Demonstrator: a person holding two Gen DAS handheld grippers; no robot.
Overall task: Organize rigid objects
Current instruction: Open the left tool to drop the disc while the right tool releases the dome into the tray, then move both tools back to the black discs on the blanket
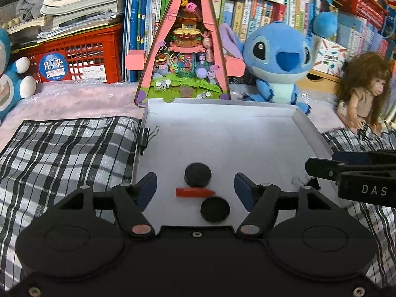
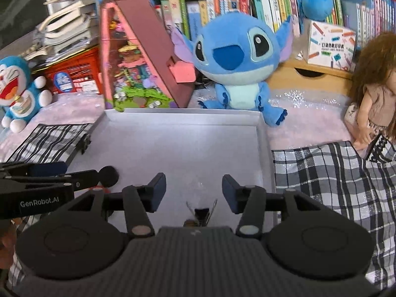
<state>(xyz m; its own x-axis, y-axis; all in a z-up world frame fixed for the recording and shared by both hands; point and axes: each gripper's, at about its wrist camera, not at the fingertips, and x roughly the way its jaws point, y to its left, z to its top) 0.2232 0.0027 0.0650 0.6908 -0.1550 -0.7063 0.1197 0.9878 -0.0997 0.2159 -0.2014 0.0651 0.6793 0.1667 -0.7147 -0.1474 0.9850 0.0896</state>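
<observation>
both tools stand wide and hold nothing. left tool (image 1: 195,189) hovers over two black discs (image 1: 198,174) and a red piece (image 1: 194,192) lying inside the white tray (image 1: 309,126); right tool (image 2: 194,193) hovers above a binder clip (image 2: 201,214), likewise deposited there for sorting.

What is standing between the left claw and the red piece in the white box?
Nothing visible. The left claw is open, and the red piece lies bare on the white box floor between two black discs, which flank it without blocking.
</observation>
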